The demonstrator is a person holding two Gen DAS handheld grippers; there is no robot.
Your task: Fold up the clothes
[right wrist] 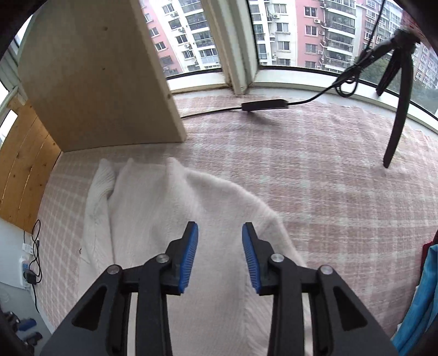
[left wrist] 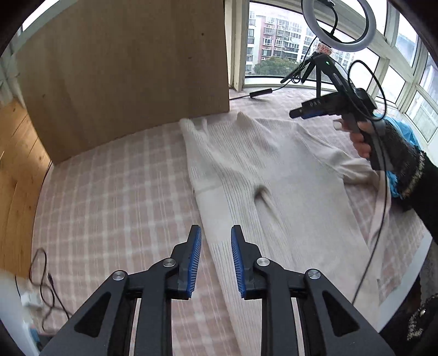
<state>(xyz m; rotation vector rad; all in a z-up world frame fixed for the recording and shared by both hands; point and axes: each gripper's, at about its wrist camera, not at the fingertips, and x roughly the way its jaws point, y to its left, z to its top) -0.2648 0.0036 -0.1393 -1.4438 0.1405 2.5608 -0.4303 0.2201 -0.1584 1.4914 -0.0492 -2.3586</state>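
Sweater [left wrist: 246, 175] — white, ribbed, creased — lies flat on checked blanket [left wrist: 115, 186]; left tool [left wrist: 216, 260] and right tool [right wrist: 220, 254] gape empty.

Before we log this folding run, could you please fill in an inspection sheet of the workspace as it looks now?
Surface: pink plaid cover, sweater spread on it.
Job's things: white ribbed sweater, lying unfolded, slightly rumpled.
Clutter: blue cloth at right edge.
Grippers: left gripper open over the sweater's edge; right gripper open above the sweater, holding nothing.
Cables: black cable with inline box by the window; cord and power strip at left.
Surroundings: wooden board, ring light on tripod, windows.
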